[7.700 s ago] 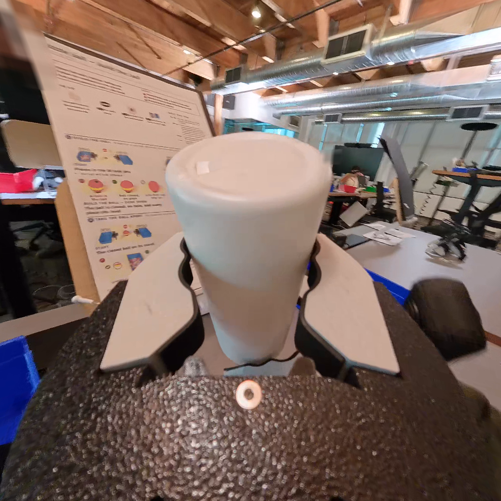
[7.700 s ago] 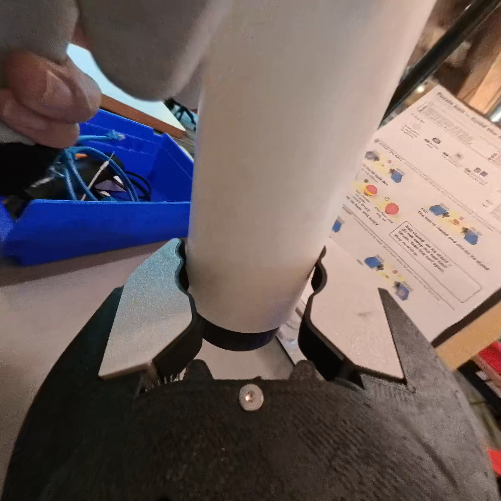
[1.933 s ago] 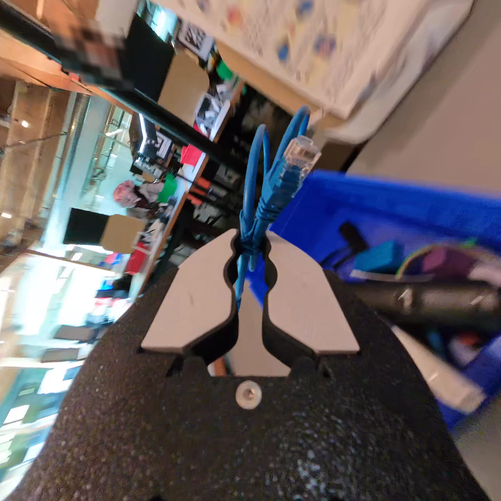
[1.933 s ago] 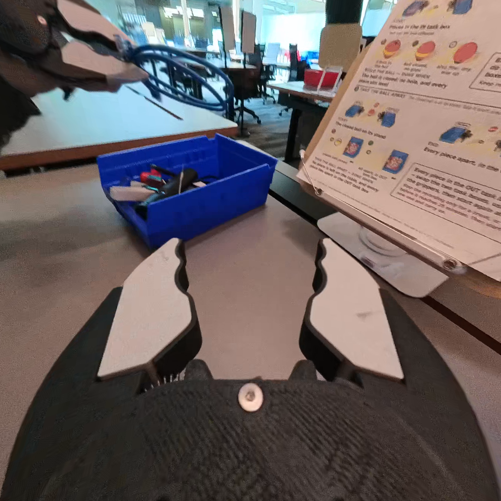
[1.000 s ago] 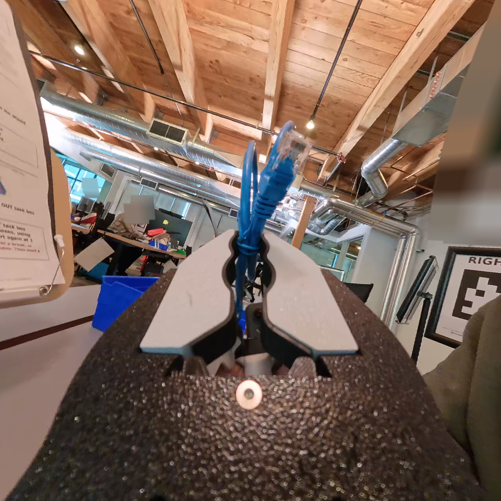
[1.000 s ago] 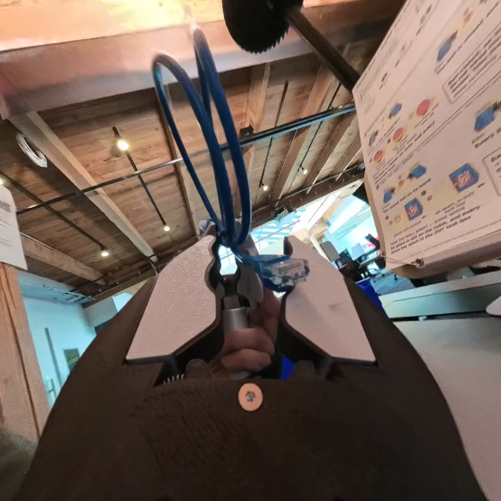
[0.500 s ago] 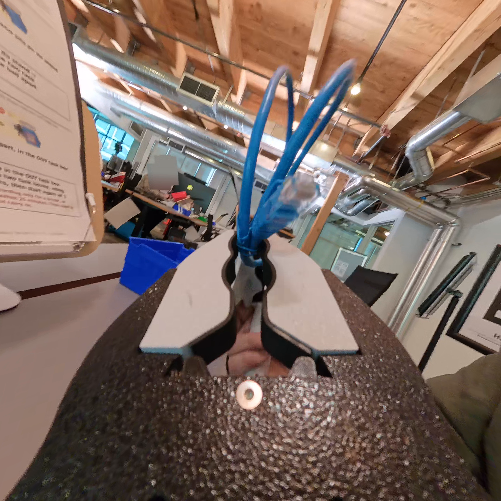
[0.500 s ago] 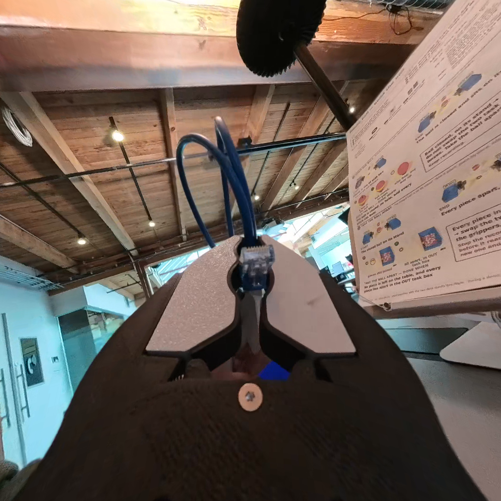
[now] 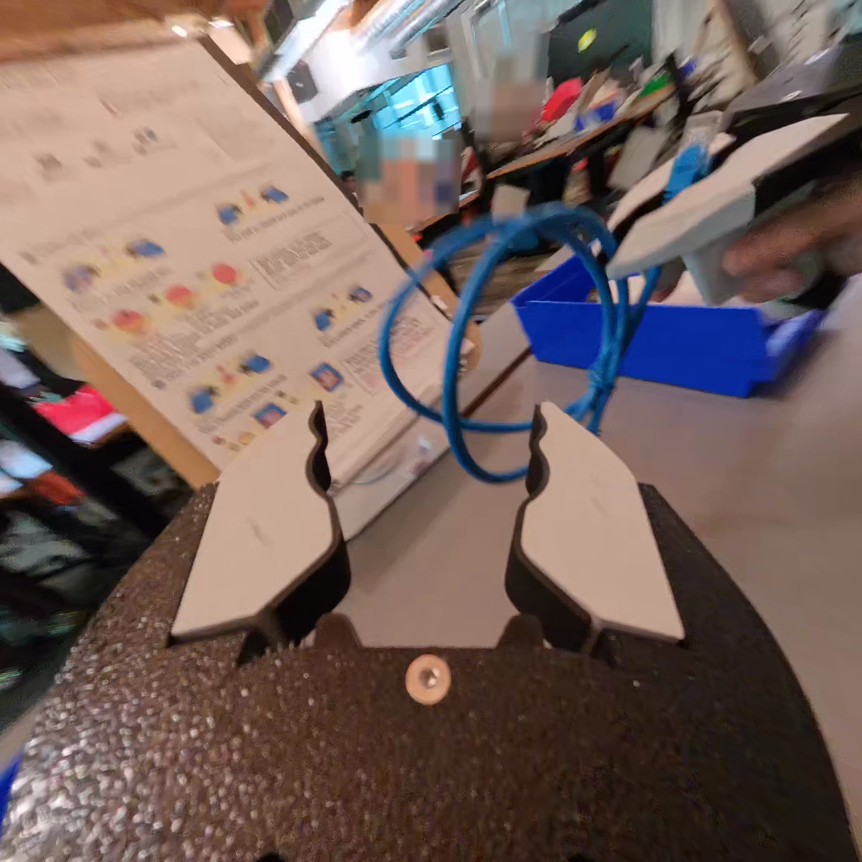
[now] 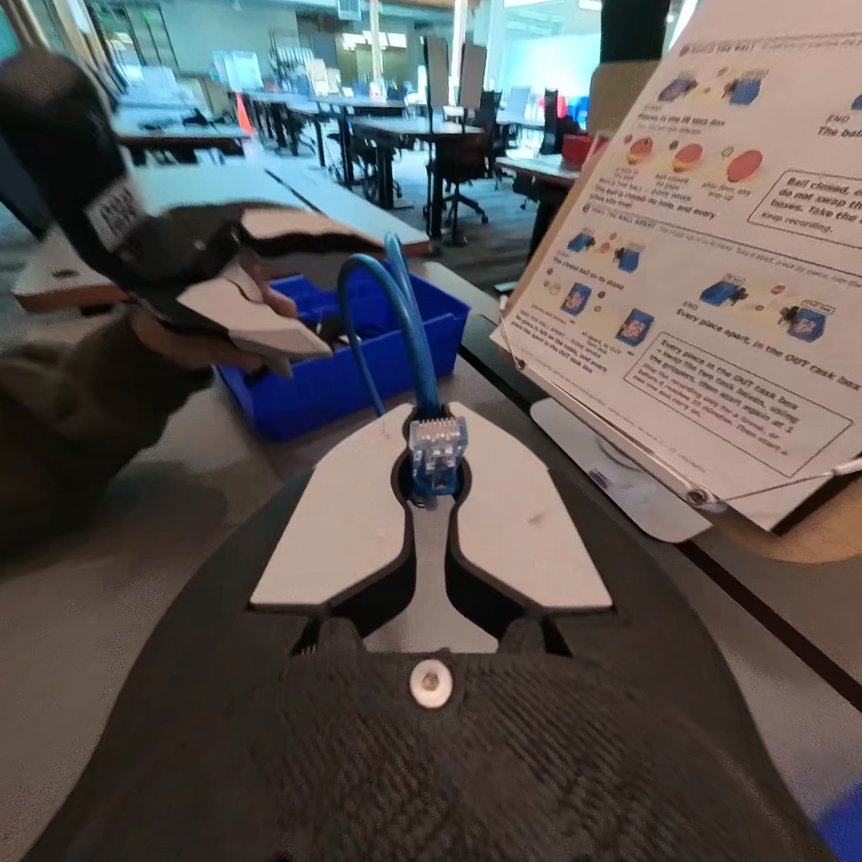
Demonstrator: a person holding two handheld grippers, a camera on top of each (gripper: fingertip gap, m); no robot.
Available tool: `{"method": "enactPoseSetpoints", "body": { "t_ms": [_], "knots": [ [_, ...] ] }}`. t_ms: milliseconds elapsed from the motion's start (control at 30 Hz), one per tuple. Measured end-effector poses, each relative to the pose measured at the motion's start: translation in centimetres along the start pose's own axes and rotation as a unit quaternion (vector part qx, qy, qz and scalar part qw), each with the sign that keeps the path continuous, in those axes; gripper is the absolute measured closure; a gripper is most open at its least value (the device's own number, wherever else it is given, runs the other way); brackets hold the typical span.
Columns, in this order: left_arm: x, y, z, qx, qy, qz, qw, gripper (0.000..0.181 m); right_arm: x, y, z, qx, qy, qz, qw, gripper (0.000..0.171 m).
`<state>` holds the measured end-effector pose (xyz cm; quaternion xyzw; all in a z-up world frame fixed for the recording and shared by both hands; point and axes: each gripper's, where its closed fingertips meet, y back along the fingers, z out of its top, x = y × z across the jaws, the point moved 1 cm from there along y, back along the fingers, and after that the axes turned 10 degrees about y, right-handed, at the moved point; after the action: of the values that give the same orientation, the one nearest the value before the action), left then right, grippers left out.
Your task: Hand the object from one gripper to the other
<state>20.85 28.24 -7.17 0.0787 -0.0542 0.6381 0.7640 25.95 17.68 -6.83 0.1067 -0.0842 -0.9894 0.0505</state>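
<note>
A coiled blue network cable [image 9: 459, 326] with a clear plug [image 10: 437, 445] is the object. My right gripper [image 10: 431, 413] is shut on the cable just behind the plug, and the loops stick out forward past its fingertips. In the left wrist view the right gripper [image 9: 620, 242] is at the upper right, with the loops hanging from it over the grey table [image 9: 723, 513]. My left gripper [image 9: 429, 420] is open and empty, its jaws wide apart just short of the lowest loop. In the right wrist view the left gripper [image 10: 354, 298] is at the left, open, held by a hand.
A blue bin [image 9: 653, 340] stands on the table behind the cable; it also shows in the right wrist view [image 10: 350, 392]. A printed instruction sheet [image 9: 163, 233] on a stand leans at the left, and in the right wrist view [image 10: 699, 280] at the right. Office desks and chairs lie beyond.
Both grippers have tilted down from facing the ceiling to facing the table. My left gripper has opened and let go of the cable. The right gripper still holds it by the plug end.
</note>
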Motion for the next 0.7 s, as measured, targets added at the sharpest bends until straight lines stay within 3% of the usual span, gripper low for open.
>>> {"method": "enactPoseSetpoints", "body": {
  "t_ms": [67, 133, 233, 300, 467, 500, 533, 567, 700],
  "knots": [
    [-1.5, 0.1, 2.4, -0.009, -0.049, 0.008, 0.999, 0.101, -0.2, 0.1, -1.0, 0.057, 0.025, -0.022, 0.998, 0.162],
    [-4.3, -0.4, 3.5, -0.001, -0.088, -0.029, 0.996, 0.115, 0.4, 0.4, -1.2, 0.085, 0.055, -0.018, 0.995, 0.163],
    [-6.1, -2.1, 0.7, 0.104, -0.169, -0.047, 0.979, 0.119, 1.1, 0.6, -1.7, 0.124, 0.089, -0.014, 0.988, 0.162],
    [-6.5, -3.0, -0.5, 0.127, -0.211, -0.041, 0.968, 0.127, 1.6, 0.5, -1.9, 0.142, 0.114, -0.009, 0.983, 0.162],
    [-7.3, -3.8, -3.2, 0.177, -0.241, -0.06, 0.952, 0.133, 3.0, -0.2, -1.8, 0.136, 0.117, 0.033, 0.983, 0.162],
    [-7.5, -3.9, -3.8, 0.183, -0.244, -0.065, 0.95, 0.138, 3.0, -0.4, -1.6, 0.132, 0.119, 0.029, 0.984, 0.162],
    [-7.7, -4.0, -4.2, 0.186, -0.245, -0.076, 0.948, 0.164, 3.1, -0.5, -1.6, 0.133, 0.119, 0.033, 0.983, 0.162],
    [-8.0, -4.0, -4.4, 0.186, -0.242, -0.084, 0.949, 0.171, 3.4, -0.7, -1.7, 0.137, 0.121, 0.039, 0.982, 0.162],
    [-7.4, -4.4, -4.1, 0.177, -0.195, -0.066, 0.963, 0.172, 2.7, -1.0, -1.2, 0.125, 0.131, 0.003, 0.984, 0.161]
  ]
}}
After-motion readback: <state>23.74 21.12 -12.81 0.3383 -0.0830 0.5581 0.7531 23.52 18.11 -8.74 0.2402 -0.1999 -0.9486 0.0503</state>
